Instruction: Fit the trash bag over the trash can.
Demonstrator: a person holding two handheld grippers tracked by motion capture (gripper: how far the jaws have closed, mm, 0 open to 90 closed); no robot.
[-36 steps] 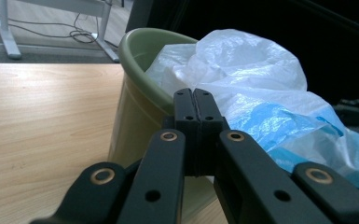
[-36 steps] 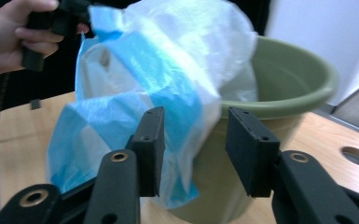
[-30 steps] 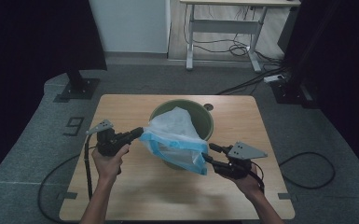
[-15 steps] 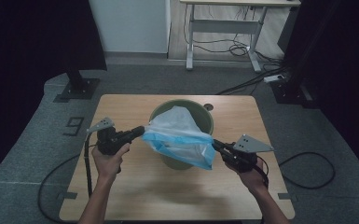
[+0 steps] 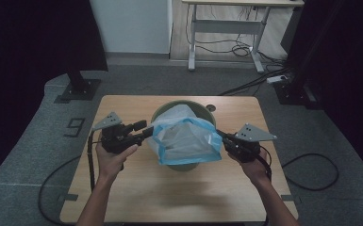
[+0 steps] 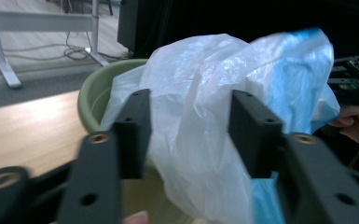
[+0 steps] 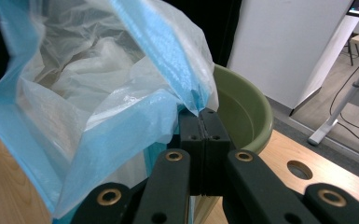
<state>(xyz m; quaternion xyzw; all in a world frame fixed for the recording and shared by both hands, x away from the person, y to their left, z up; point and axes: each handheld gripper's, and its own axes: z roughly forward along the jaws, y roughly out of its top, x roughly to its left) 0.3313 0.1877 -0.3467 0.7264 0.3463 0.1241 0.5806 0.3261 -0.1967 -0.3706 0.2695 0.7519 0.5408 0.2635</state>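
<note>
The bag (image 5: 186, 141) hangs stretched between both tongs, directly over the green bowl (image 5: 202, 109). Right tongs (image 7: 200, 123) are clamped on its blue rim; left tongs (image 6: 191, 135) gape wide, plastic bunched between the jaws.

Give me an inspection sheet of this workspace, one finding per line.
Surface: wooden table, with a round hole near its far edge.
Job's things: blue-edged plastic bag stretched open over a green basin on the table.
Clutter: nothing seen.
Grippers: right tool has its jaws shut on the bag's blue edge; left tool has its jaws apart, with bag plastic lying between them.
Cables: one trails from each tool off the table, left and right; more lie on the floor beyond.
Surroundings: grey carpet, a white-legged desk behind, and black curtains on both sides.
</note>
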